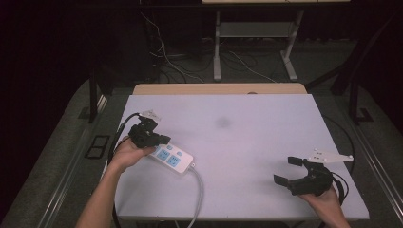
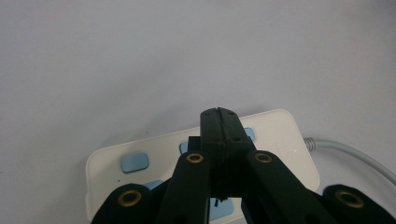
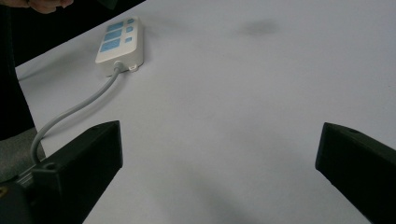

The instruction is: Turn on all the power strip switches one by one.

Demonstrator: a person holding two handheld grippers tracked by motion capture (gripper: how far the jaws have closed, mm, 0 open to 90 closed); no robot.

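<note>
The white power strip point(image 1: 172, 159) lies flat near the left edge of the pale tabletop point(image 1: 247, 137), set at a slant, with its grey cord point(image 1: 198, 190) running from its near-right end toward the front edge and over it. The left tongs point(image 1: 161, 140) hang over the strip's far-left end, close above it, with the two jaws pressed together and nothing between them; whether the tips touch the strip cannot be told from above. The right tongs point(image 1: 287, 170) sit low near the front-right corner, well apart from the strip, jaws spread wide and empty. Between the two lies a broad bare stretch of tabletop, marked only by a faint dark smudge point(image 1: 222, 123) toward the far middle, so the whole centre and the far side are open. The strip has little room on its left before the edge. The left gripper view looks straight down the closed jaws of the left tongs point(image 2: 218, 112), whose tips end over the far long edge of the power strip point(image 2: 289, 144); it shows light blue socket panels point(image 2: 134, 162) and the cord point(image 2: 345, 154) leaving at the right. The right gripper view sees the power strip point(image 3: 120, 41) from its cord end, far off at upper left, the cord point(image 3: 74, 112) curving back toward the camera, and the smudge point(image 3: 261, 27) beyond.
</note>
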